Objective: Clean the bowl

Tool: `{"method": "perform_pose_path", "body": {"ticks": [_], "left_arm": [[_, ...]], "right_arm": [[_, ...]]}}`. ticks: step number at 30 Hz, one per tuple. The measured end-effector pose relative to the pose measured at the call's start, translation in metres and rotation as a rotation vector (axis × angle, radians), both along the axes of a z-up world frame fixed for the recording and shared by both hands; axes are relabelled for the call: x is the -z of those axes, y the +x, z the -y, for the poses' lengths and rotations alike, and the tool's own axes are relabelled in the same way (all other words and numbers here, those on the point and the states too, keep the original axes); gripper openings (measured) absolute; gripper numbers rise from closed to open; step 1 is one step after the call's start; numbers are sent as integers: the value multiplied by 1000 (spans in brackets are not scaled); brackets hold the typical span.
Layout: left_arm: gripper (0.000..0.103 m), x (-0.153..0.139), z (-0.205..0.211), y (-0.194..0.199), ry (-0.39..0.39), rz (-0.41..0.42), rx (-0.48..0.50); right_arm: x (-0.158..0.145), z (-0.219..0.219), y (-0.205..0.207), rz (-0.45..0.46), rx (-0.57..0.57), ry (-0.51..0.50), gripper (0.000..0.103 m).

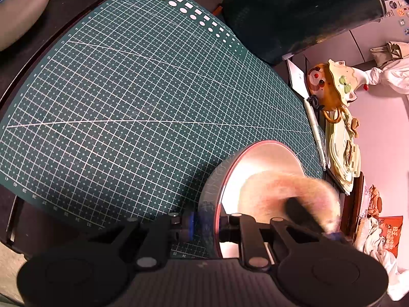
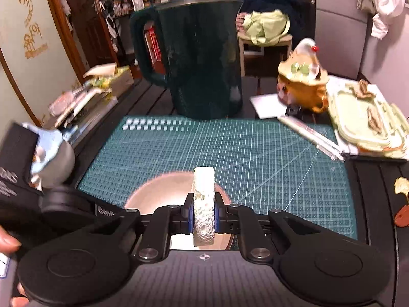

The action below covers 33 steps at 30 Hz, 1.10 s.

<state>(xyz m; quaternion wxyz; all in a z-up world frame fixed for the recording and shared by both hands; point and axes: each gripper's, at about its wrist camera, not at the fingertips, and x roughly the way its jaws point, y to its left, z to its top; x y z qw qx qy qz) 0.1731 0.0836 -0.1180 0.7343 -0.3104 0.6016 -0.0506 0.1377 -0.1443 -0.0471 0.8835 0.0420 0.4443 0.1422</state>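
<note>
1. Messy room w/ a green cutting mat (image 2: 255, 158) on a dark table.
2. Left gripper (image 1: 204, 226) pinches the bowl (image 1: 255, 158) rim, holding it tipped up on the mat's near edge.
3. Right gripper (image 2: 203, 217) squeezes the sponge (image 2: 203, 204), just over the bowl.
4. Step: scrubbing inside. Next: prob. rub the sponge round while left holds steady.

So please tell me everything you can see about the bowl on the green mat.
The bowl looks like shiny metal with a thin reddish rim, and it is tilted on the green cutting mat near the mat's edge. The left hand-held gripper is shut on its near rim. A pale, blurred sponge, pinched in the right hand-held gripper, reaches inside it. Its outer wall looks grey. No dirt can be made out.
</note>
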Motion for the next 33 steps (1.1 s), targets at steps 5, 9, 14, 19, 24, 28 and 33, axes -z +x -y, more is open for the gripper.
{"method": "perform_pose_path", "body": {"ticks": [5,9,14,19,24,28,33], "left_arm": [[16,-2,3,1,-1,-1,0],[16,-1,1,0,0,0,-1],[16,-2,3,2,-3,-2,-2],[16,0,-2,-2,-2,-1,-1],[16,0,-2,-1,-6,-3,-4],[16,0,-1,-2,-4,-2,-2],[16,-1,-1,-2,-3,-2,-4]], "right_arm": [[-5,9,1,-76,-22,179,13],[2,2,-1,-69,-23,86,13],[-9,-9,-13,65,-16,-127,13],[-35,-3,-19,161,1,-140,13],[-18,2,-7,30,-19,9,13],[8,2,2,-88,-27,99,13],[-8,-5,-8,31,-15,-101,13]]}}
